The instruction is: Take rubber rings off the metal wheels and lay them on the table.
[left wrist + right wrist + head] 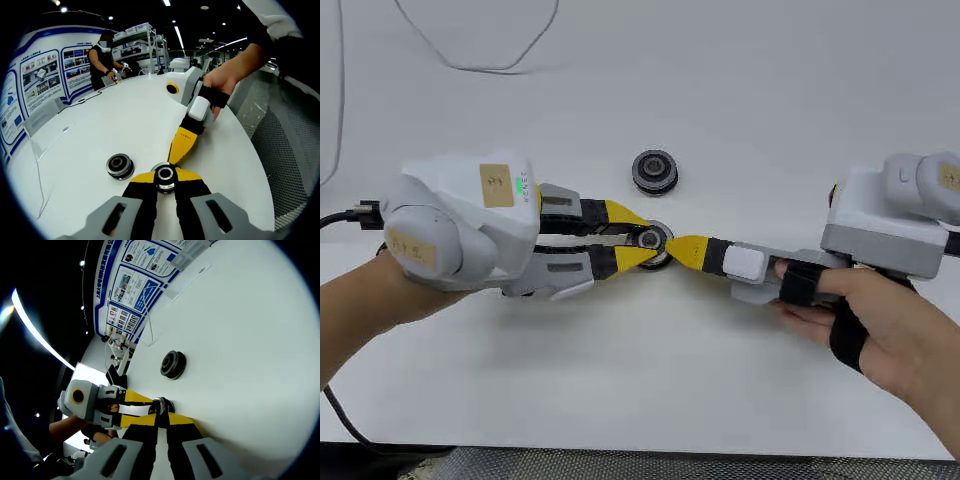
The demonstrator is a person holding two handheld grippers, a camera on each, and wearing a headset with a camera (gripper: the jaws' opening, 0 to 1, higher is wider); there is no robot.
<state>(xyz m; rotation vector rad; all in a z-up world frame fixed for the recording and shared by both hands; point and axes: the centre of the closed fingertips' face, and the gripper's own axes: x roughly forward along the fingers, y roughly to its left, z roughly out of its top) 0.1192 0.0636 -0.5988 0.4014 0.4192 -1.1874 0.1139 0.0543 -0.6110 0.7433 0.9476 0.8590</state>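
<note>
Rubber ring [665, 236] is coming off: left gripper [648, 240] is clamping the metal wheel [165, 176], right gripper [674, 249] is pinching the ring, next needing a steady outward pull.

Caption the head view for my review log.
Left gripper holds a metal wheel, right gripper pinches its rim; a second wheel sits beyond.

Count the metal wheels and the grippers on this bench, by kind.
Metal wheels: 2, the loose wheel and the held wheel.
Grippers: 2, the left gripper and the right gripper.
Total: 4.
</note>
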